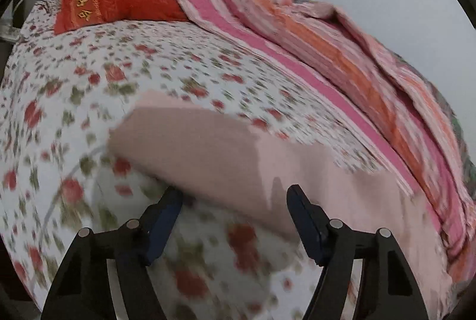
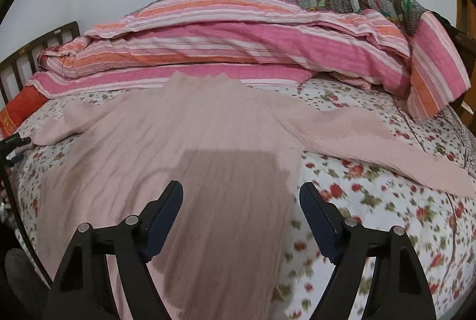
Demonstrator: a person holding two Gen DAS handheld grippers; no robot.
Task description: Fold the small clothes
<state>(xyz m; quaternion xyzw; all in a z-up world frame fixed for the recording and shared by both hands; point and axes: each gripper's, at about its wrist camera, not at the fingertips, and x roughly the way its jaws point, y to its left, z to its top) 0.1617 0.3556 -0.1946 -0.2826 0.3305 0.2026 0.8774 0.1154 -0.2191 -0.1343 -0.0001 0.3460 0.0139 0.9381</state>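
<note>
Two hand-held grippers, left (image 1: 235, 198) and right (image 2: 241, 195), hover wide and empty over a pink sweater (image 2: 184, 135) spread flat on the bed (image 2: 386, 201).

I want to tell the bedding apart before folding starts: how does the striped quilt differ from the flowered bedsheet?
The striped quilt has pink, orange and white bands; the flowered bedsheet is white with small red flowers and green leaves. The quilt is bunched up along the wall side of the bed; the bedsheet lies spread flat. The pink sweater rests on the bedsheet, and only its neck end reaches the quilt's edge. Both are bedding on the same bed.
</note>
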